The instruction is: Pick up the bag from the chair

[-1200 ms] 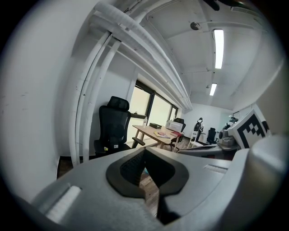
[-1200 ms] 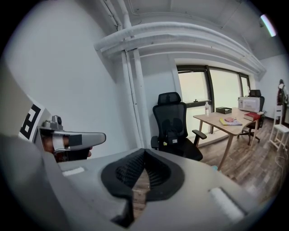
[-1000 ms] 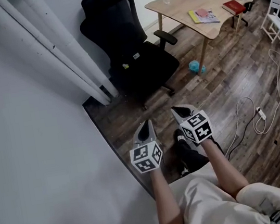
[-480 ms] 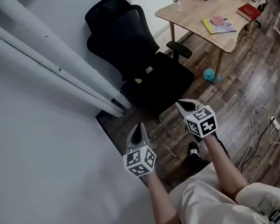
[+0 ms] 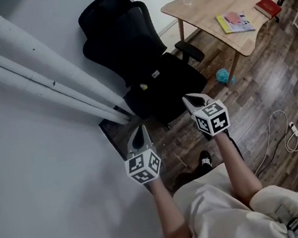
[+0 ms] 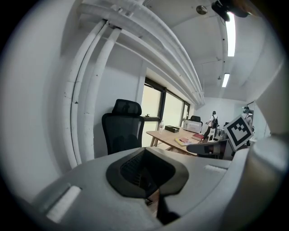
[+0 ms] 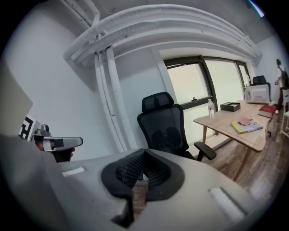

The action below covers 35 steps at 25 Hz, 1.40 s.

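Observation:
A black office chair (image 5: 137,44) stands by the white wall. On its seat lies a dark bag (image 5: 164,88) with a white tag and a small yellow-green spot; its outline blends into the seat. My left gripper (image 5: 139,135) and my right gripper (image 5: 193,101) are held side by side in front of the chair, short of the seat, both shut and empty. The left gripper view has its jaws (image 6: 145,155) closed, with the chair (image 6: 122,131) beyond. The right gripper view has its jaws (image 7: 143,155) closed below the chair (image 7: 165,128); they hide the seat and bag.
White pipes (image 5: 37,88) run along the wall at the left. To the right of the chair, a wooden table (image 5: 199,9) carries books, a bottle and a black box. A teal ball (image 5: 222,76) and a white cable (image 5: 285,127) lie on the wood floor.
Both grippers have moved forward toward the chair, still shut. The chair now lies closer to them in the head view.

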### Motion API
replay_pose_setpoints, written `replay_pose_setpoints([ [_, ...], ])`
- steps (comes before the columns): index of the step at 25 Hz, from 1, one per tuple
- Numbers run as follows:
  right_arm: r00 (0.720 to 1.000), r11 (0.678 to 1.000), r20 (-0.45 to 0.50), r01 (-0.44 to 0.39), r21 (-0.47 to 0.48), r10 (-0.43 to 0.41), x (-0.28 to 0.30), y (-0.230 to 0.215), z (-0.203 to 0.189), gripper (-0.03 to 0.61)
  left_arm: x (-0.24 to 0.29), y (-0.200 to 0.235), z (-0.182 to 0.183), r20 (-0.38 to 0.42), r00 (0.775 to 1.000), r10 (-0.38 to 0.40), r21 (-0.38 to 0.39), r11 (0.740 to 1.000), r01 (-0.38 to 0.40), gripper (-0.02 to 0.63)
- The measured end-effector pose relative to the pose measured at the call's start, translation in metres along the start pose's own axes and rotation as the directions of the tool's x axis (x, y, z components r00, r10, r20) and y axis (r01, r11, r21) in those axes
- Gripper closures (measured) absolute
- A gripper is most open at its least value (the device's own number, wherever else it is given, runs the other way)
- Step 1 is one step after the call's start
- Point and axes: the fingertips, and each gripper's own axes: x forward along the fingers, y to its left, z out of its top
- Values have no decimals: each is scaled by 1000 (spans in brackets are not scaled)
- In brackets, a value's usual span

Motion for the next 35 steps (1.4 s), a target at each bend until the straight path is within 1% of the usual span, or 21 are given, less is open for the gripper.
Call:
replay_pose_setpoints([
  [2, 1000, 1000, -7, -8, -10, 8, 4, -3, 2, 578, 5, 2, 1, 17, 1000, 3, -17, 1000, -3, 607],
  [5, 1000, 1000, -13, -22, -14, 22, 8, -2, 4, 578, 6, 7, 11, 77, 997, 13, -51, 999, -9, 607],
  [7, 999, 999, -15, -29, -18, 29, 14, -2, 6, 578, 9, 9, 20, 116, 993, 13, -45, 999, -8, 607],
  [8, 999, 999, -20, -33, -24, 32, 17, -2, 6, 578, 12, 10, 22, 121, 993, 14, -37, 999, -9, 607],
  [10, 999, 999, -31, -37, -34, 36, 26, -3, 6, 578, 21, 13, 22, 112, 994, 11, -34, 999, -7, 607],
  [14, 999, 999, -37, -25, -40, 23, 45, -11, 11, 578, 50, 18, 15, 75, 996, -50, -85, 995, 56, 607],
  [15, 999, 999, -37, -21, -43, 19, 52, -13, 15, 578, 59, 21, 13, 55, 997, -53, -84, 995, 58, 607],
  [17, 999, 999, -38, -12, -48, 11, 66, -19, 22, 578, 77, 33, 12, 23, 999, -36, -58, 998, 37, 607],
  [19, 999, 999, -39, 0, -52, -2, 81, -27, 31, 578, 96, 44, 18, 25, 999, -27, -44, 999, 28, 607],
  [21, 999, 999, -39, 18, -50, -20, 98, -37, 43, 578, 116, 55, 29, 47, 998, -43, -55, 997, 46, 607],
  [23, 998, 998, -40, 38, -49, -40, 116, -46, 57, 578, 139, 67, 41, 50, 996, -67, -74, 995, 71, 607],
  [27, 996, 995, -39, 80, -58, -83, 154, -63, 81, 578, 190, 89, 53, 19, 995, -94, -57, 994, 95, 607],
  [30, 993, 992, -38, 108, -57, -111, 181, -72, 93, 578, 222, 104, 56, -10, 993, -115, -55, 992, 114, 606],
  [32, 992, 991, -25, 125, -38, -126, 198, -76, 99, 578, 239, 118, 58, -30, 992, -122, -55, 991, 120, 607],
  [35, 993, 993, 6, 121, 6, -121, 227, -78, 108, 578, 262, 142, 64, -27, 990, -138, -68, 988, 136, 607],
])
